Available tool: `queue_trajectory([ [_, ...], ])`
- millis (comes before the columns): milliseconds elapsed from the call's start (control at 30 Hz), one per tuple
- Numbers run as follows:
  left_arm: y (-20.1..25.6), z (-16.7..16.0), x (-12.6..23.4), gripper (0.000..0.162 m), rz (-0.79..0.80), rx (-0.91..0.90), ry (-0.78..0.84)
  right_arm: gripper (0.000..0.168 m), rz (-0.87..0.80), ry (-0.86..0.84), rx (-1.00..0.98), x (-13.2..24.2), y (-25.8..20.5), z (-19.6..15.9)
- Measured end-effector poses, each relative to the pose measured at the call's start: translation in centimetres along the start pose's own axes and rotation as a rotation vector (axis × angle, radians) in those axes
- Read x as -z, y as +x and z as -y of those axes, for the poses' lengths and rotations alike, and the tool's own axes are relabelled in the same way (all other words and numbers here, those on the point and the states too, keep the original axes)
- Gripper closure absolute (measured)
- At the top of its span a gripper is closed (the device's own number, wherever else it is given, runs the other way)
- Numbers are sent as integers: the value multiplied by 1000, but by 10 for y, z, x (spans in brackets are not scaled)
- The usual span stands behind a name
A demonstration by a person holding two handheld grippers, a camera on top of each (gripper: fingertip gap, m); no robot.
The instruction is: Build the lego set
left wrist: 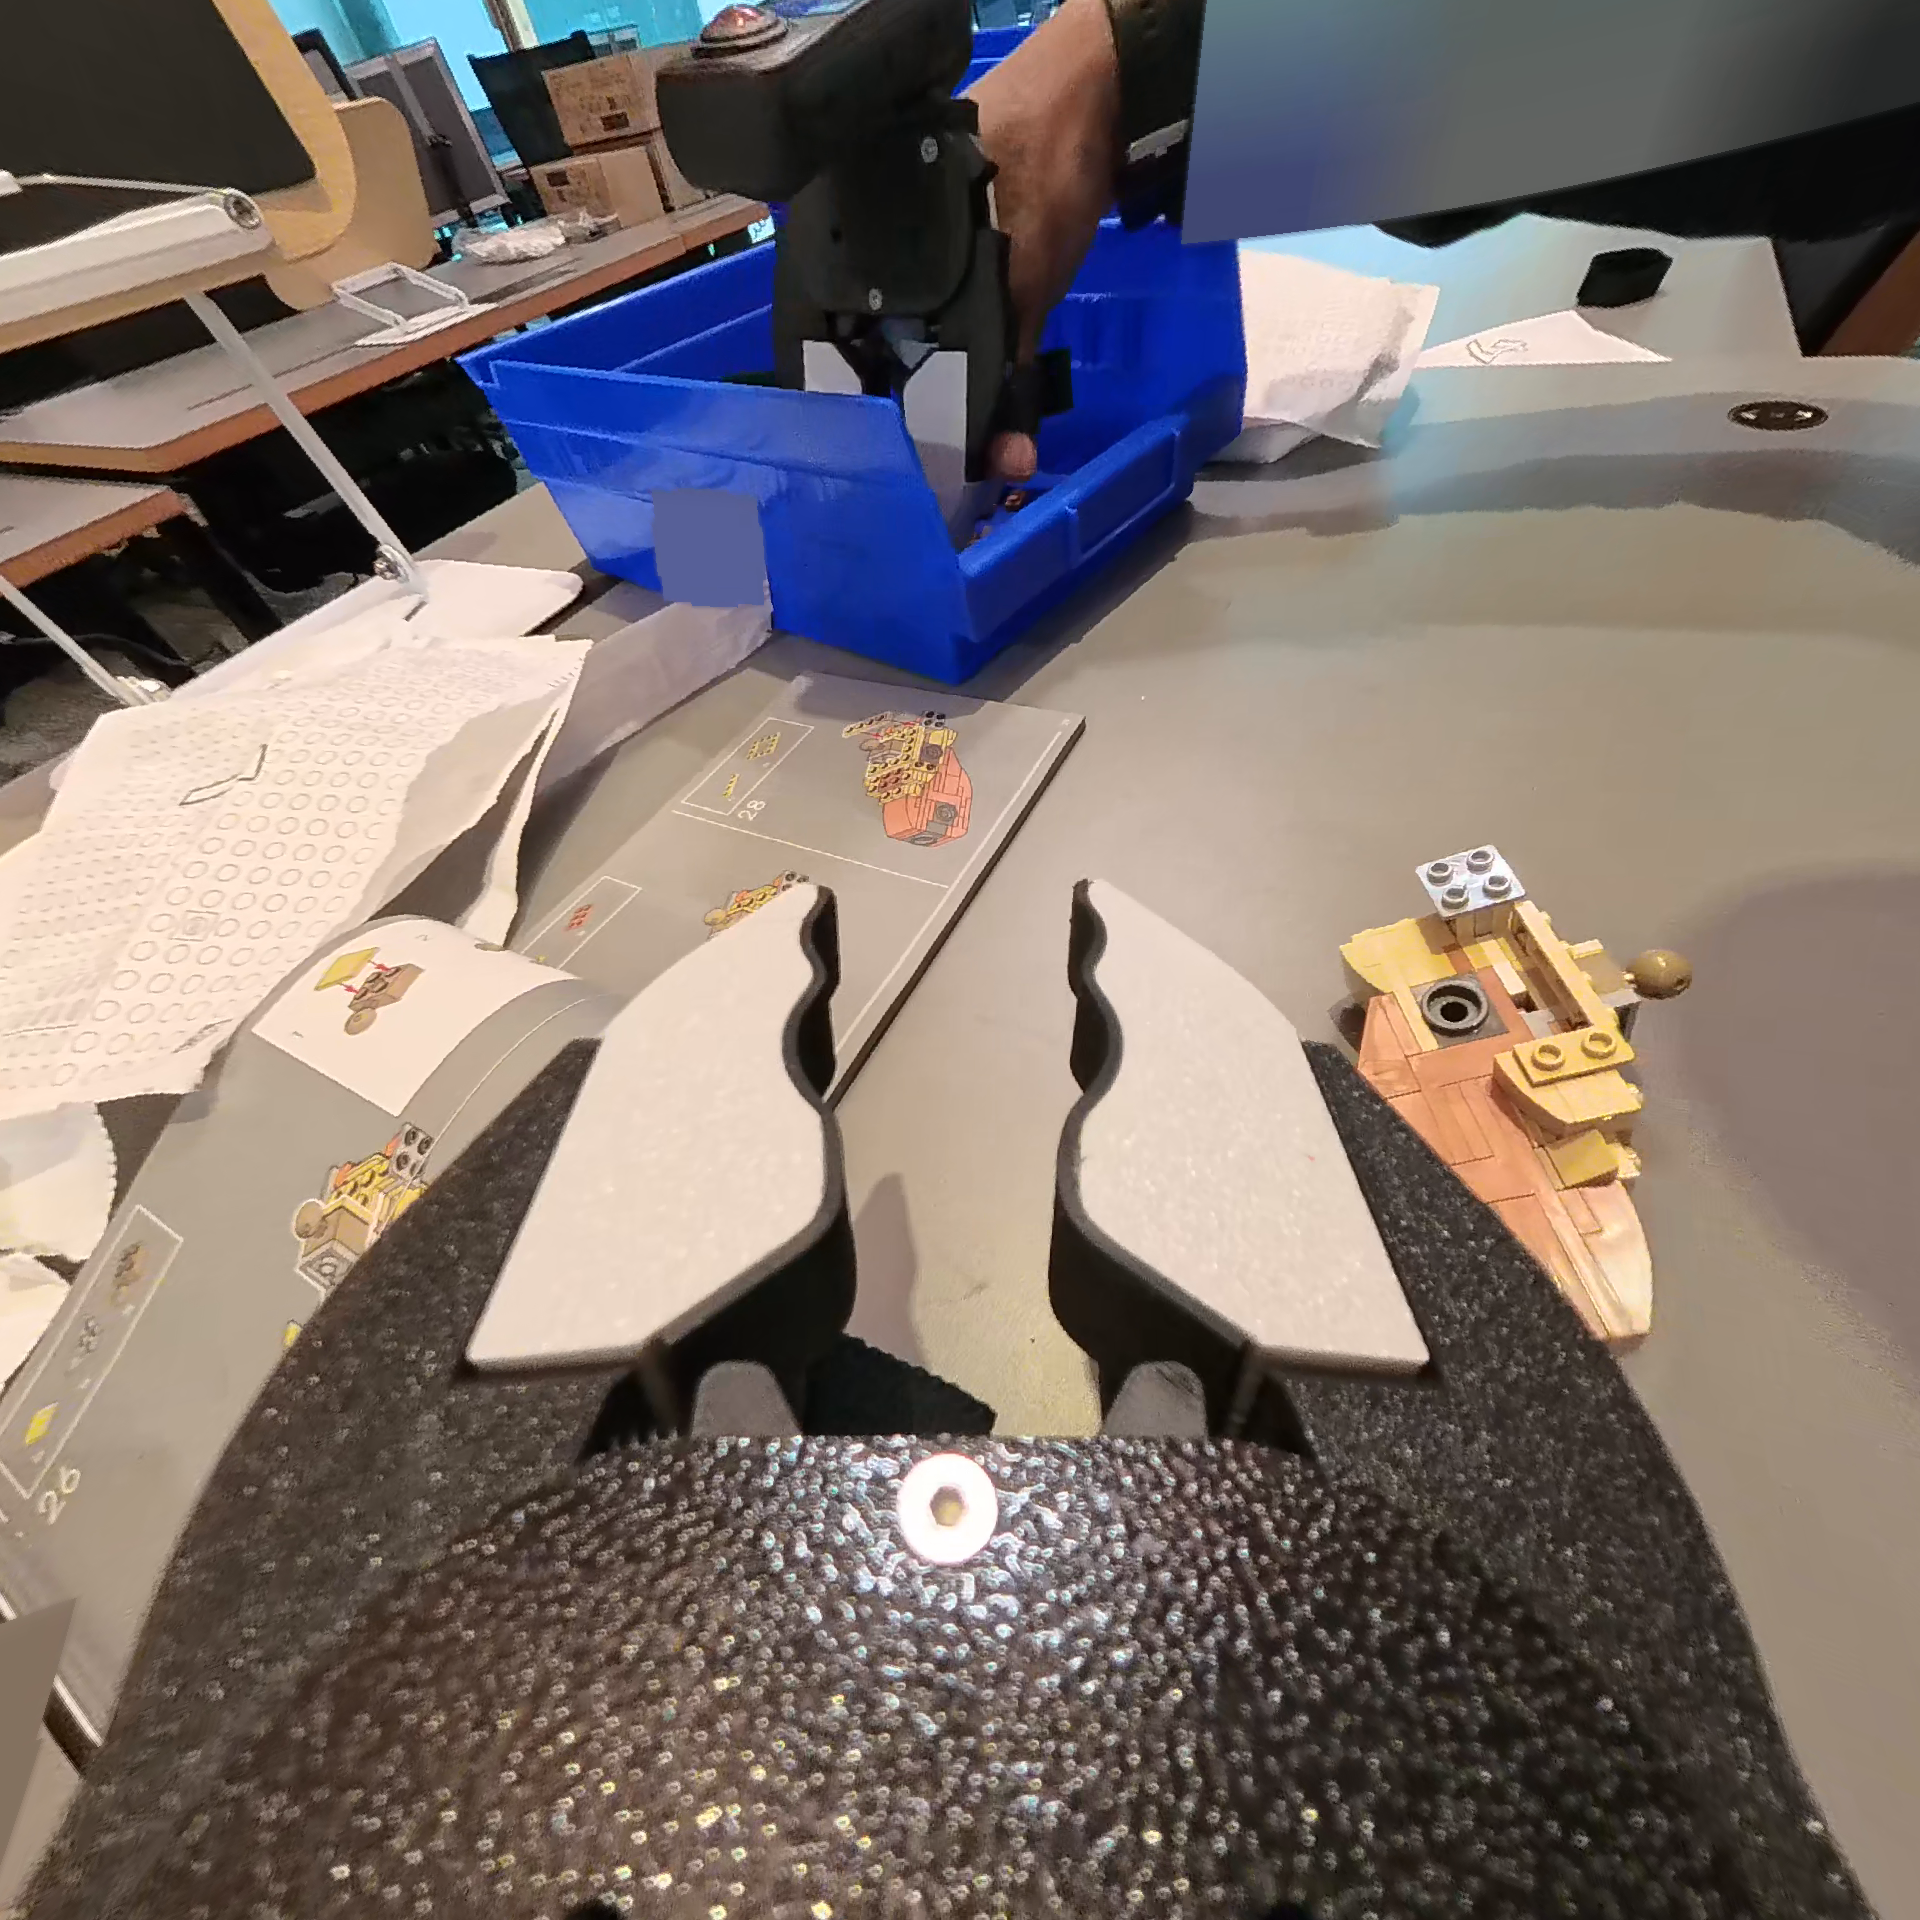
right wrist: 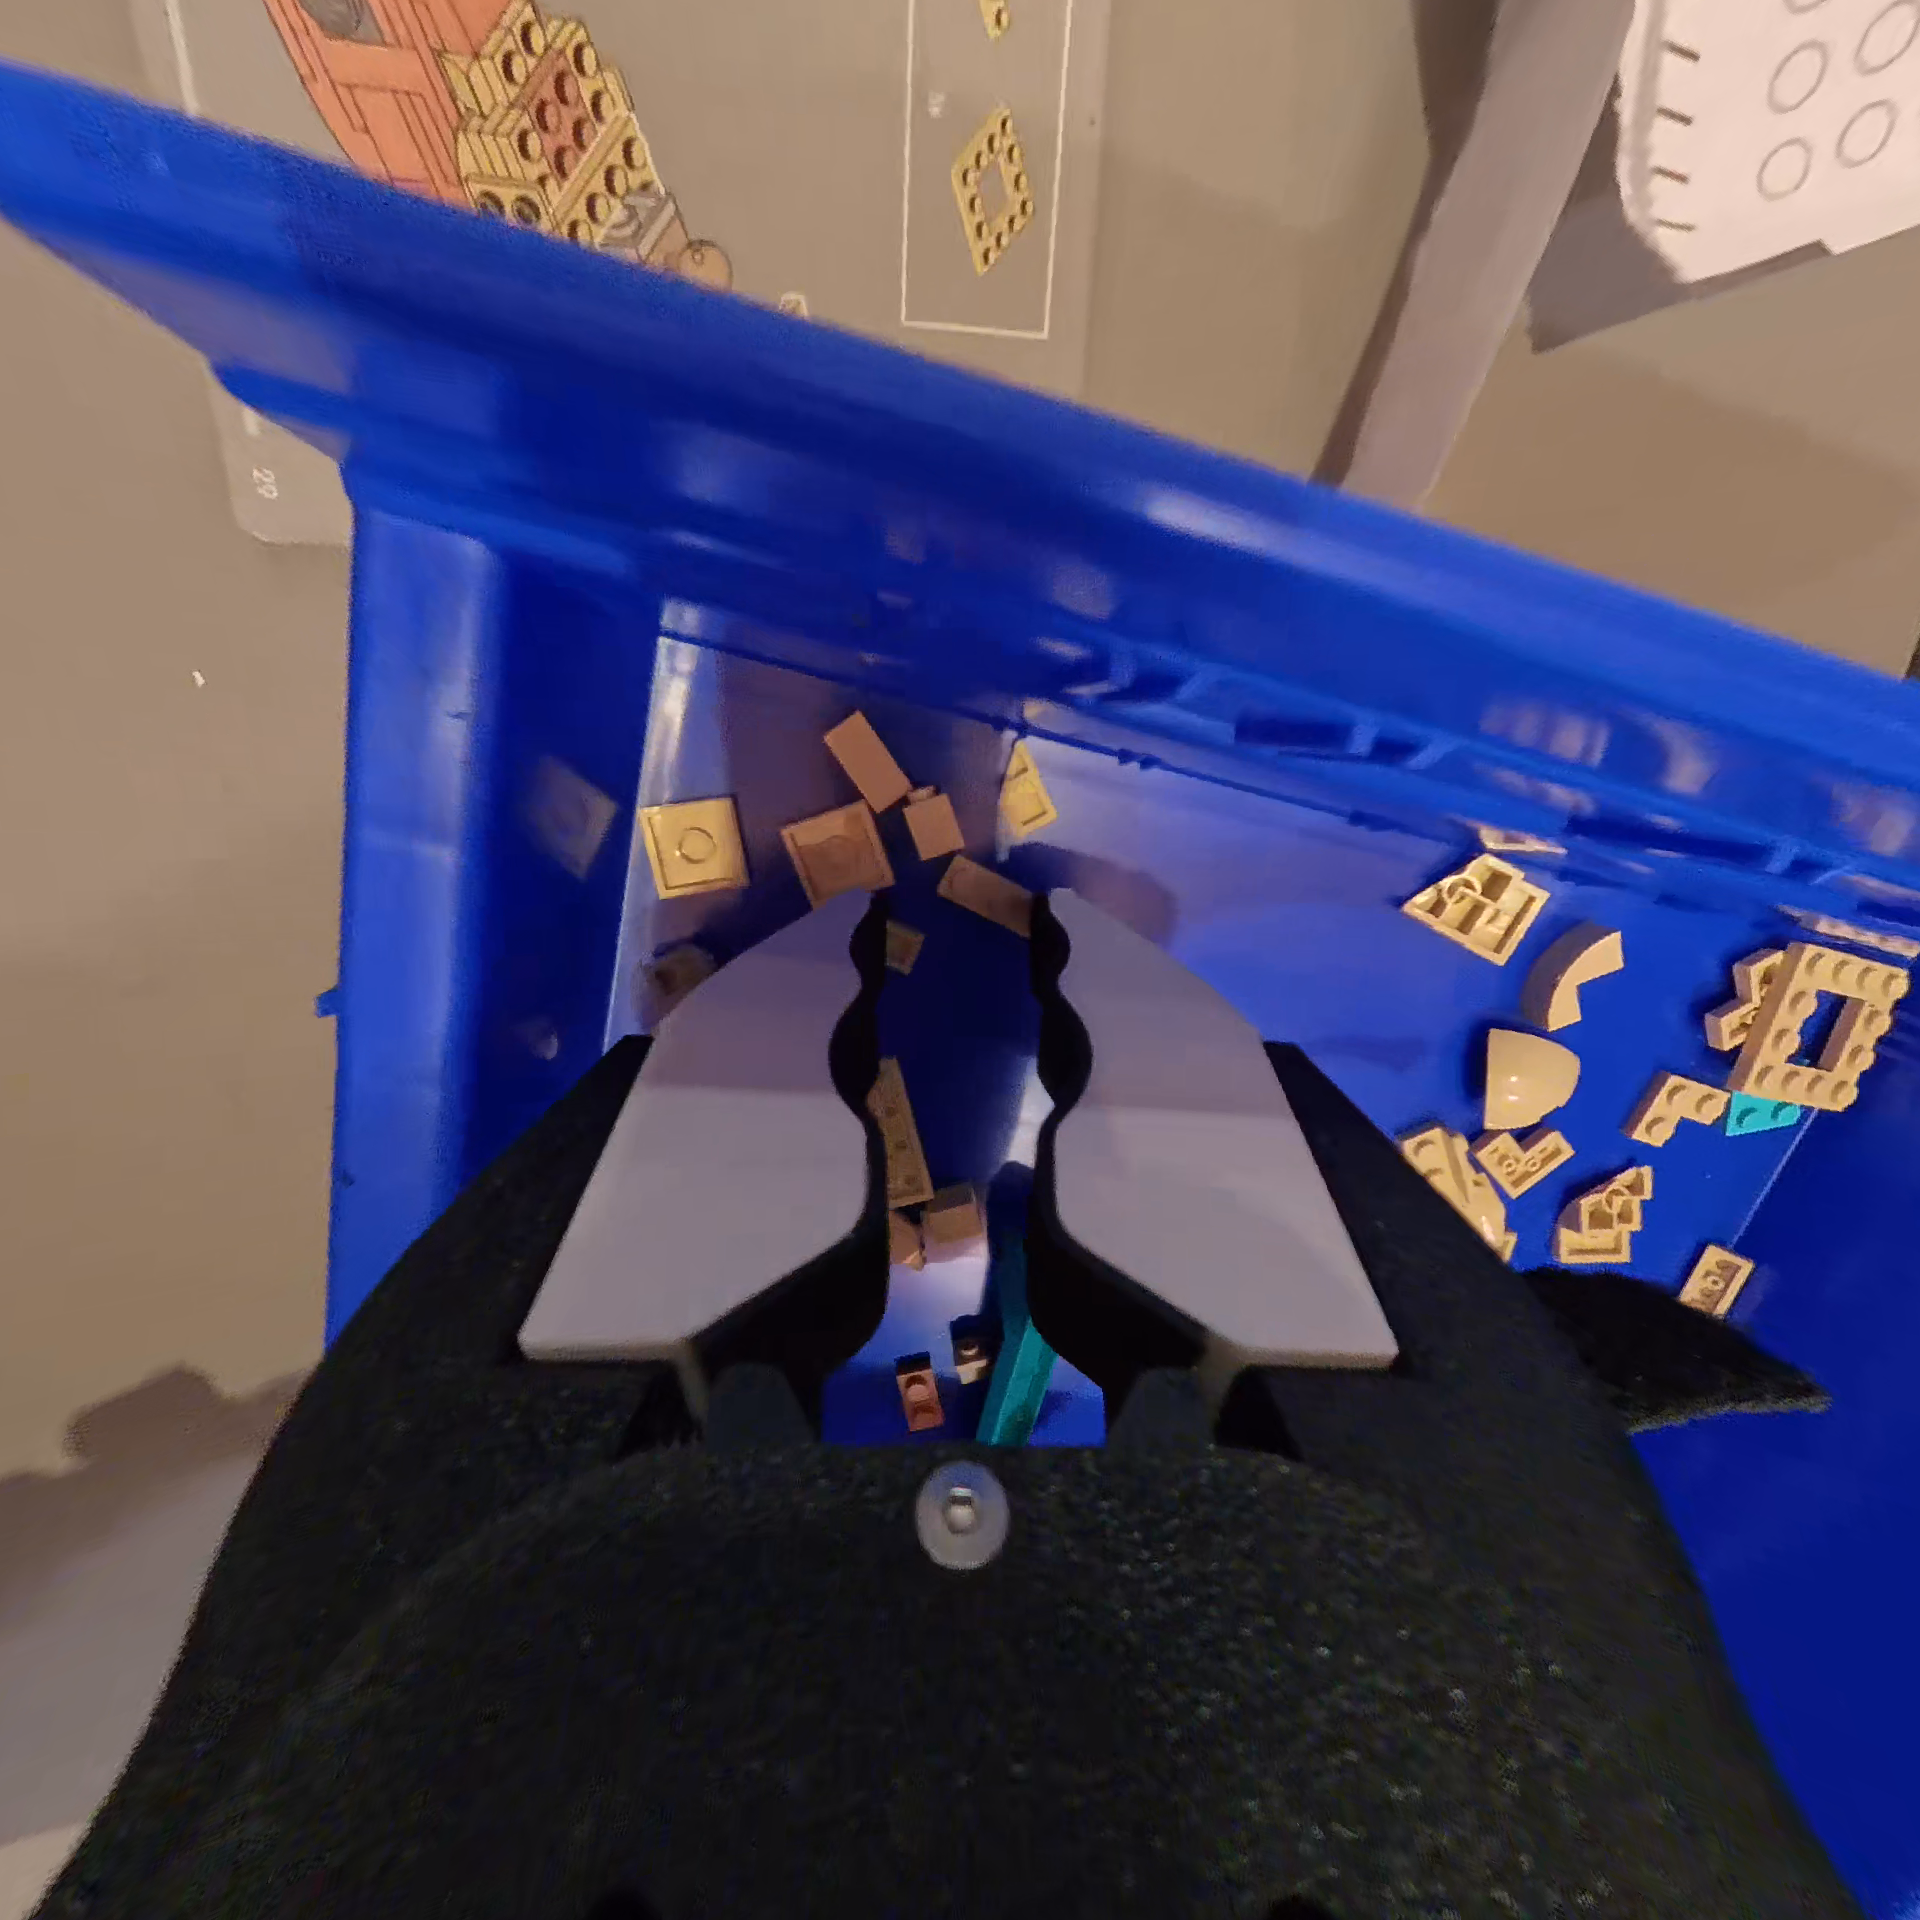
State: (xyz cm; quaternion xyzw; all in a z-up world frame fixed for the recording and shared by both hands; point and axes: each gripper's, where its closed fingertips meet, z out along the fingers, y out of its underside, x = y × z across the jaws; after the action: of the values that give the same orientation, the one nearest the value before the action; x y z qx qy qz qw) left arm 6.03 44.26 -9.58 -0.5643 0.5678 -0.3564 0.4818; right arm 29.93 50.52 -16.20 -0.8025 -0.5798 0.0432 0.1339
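Note:
My left gripper point(left wrist: 951, 899) is open and empty, low over the grey table, its tips over the edge of the instruction booklet point(left wrist: 894, 800). A part-built tan and salmon lego ship point(left wrist: 1496, 1081) lies on the table just right of it. My right gripper point(right wrist: 956, 914) is open and reaches down into the blue bin point(right wrist: 436, 831), its tips just above a cluster of small tan and brown pieces point(right wrist: 842, 852); it holds nothing. In the left wrist view the right gripper point(left wrist: 883, 384) shows dipping into the blue bin point(left wrist: 831, 499) at the back.
More tan pieces, among them a square frame plate point(right wrist: 1813, 1029) and a dome piece point(right wrist: 1527, 1081), lie on the bin floor at right, with a teal bar point(right wrist: 1013, 1371) under my right gripper. Torn white paper bags point(left wrist: 239, 831) lie left of the booklet. A lamp stand point(left wrist: 301, 416) rises at far left. One gripper's finger ends stand about 25 cm off the other's. The teal bar point(right wrist: 1013, 1371) is about 10 cm from my right fingertips and 35 cm from my left.

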Motion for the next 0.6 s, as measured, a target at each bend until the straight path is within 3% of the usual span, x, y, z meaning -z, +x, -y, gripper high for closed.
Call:
queue_trajectory([
  [333, -1, 1, 1, 120, 30, -10, 6, 144, -44, 7, 25, 7, -5, -1],
  [600, 2, -3, 1, 120, 29, -27, -25, 141, -31, 49, -81, 8, 5, -10],
])
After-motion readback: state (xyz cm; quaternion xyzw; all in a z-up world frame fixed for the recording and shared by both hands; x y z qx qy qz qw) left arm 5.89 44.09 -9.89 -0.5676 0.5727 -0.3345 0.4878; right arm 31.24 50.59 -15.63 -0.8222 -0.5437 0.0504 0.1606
